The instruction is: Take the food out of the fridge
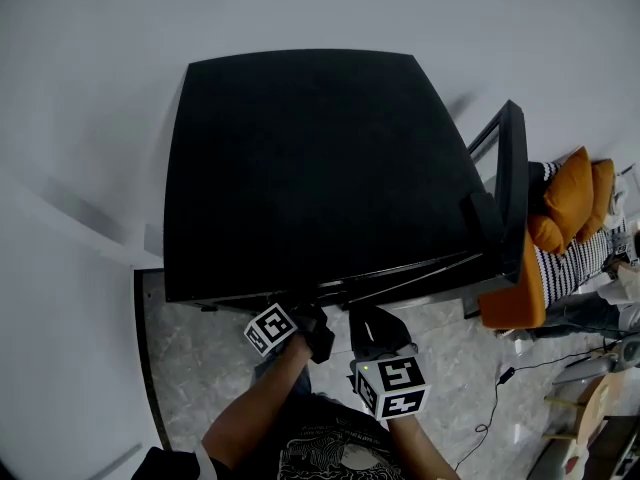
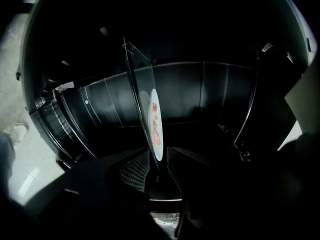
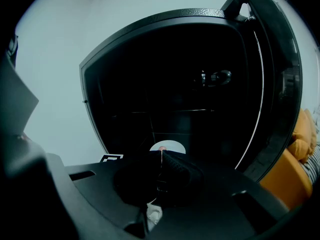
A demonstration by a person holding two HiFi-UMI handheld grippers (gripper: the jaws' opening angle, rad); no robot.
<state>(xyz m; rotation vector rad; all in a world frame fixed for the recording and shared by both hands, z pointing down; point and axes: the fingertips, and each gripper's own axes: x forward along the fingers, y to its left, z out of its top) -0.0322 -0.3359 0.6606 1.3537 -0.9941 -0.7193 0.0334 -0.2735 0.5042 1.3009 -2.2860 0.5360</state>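
Note:
A white plate [image 2: 159,149] with red food pieces [image 2: 155,120] shows edge-on in the left gripper view, inside the dark fridge [image 1: 320,168]. My left gripper [image 2: 156,168] is shut on the plate's near rim, beside a clear shelf pane [image 2: 136,64]. In the right gripper view the same plate [image 3: 172,146] lies just past my right gripper [image 3: 161,166], whose pads are pressed together with nothing seen between them. From the head view both grippers, left [image 1: 318,336] and right [image 1: 378,330], reach under the fridge's top at its front edge.
The fridge door [image 1: 512,188] stands open to the right, and in the right gripper view the door [image 3: 272,84] rises on the right. Orange cushions [image 1: 570,198] and a striped seat lie beyond it. Cables [image 1: 500,383] run over the grey marble floor. A white wall is behind.

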